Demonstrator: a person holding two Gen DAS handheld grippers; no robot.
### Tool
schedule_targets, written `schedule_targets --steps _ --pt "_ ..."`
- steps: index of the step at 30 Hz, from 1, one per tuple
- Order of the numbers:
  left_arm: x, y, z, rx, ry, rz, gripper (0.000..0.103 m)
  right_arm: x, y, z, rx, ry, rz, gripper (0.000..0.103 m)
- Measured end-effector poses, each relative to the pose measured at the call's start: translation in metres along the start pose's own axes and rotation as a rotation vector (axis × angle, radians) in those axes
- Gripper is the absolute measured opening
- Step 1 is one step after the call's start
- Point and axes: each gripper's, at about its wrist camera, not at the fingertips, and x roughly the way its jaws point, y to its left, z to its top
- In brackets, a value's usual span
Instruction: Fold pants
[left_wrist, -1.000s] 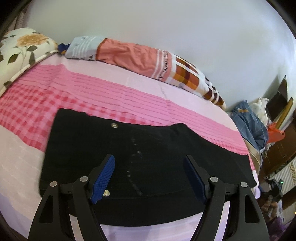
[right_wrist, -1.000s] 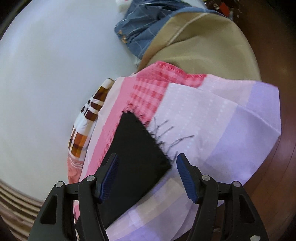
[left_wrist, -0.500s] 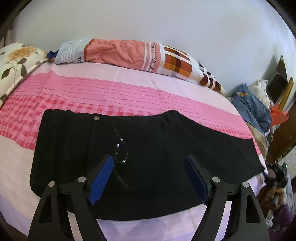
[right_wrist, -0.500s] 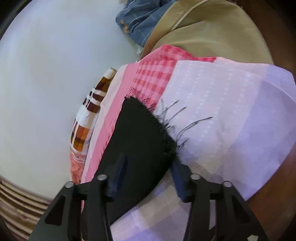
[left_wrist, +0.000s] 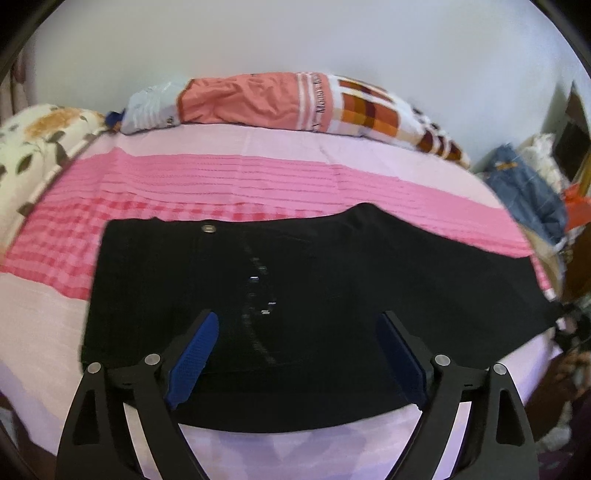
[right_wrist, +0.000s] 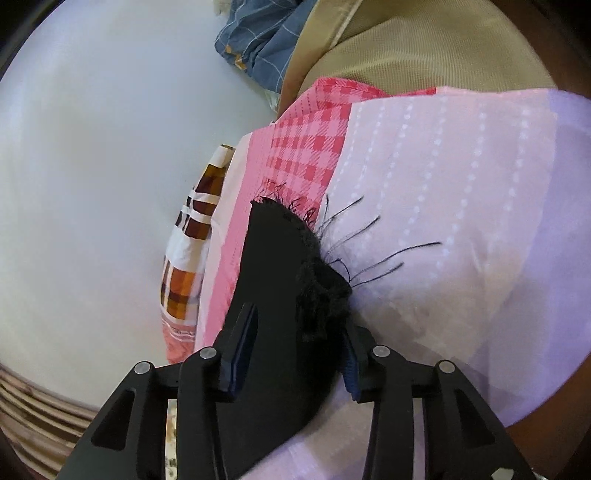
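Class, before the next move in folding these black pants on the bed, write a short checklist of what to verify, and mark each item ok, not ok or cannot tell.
1. Pants lie spread flat on the bed sheet: ok.
2. Right claw straddles the frayed hem, fingers on either side: ok.
3. Right claw actually pinching the cloth: cannot tell; the fingers are close, but contact is hidden.
4. Left claw open above the waist end: ok.
5. Left claw holding cloth: not ok, nothing is between its fingers.
6. Long bolster pillow clear of the pants: ok.
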Motion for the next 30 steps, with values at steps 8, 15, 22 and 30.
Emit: schedule_targets --steps 8,15,22,30 --pt "0.003 0.001 -0.002 0.041 0.007 0.08 0.088 0.005 0.018 -0.006 -0.113 0.0 -0.106 0.032" --pt "0.002 -0.001 -0.001 0.062 0.002 0.112 0.092 0.005 0.019 -0.006 -0.139 0.0 -0.146 0.026" --pt "0.001 -0.003 -0.002 0.071 0.003 0.127 0.094 0.005 0.02 -0.005 -0.134 0.013 -0.146 0.023" --pt "-0.002 -0.003 -0.001 0.071 -0.012 0.117 0.094 0.004 0.014 -0.006 -0.078 0.006 -0.092 0.022"
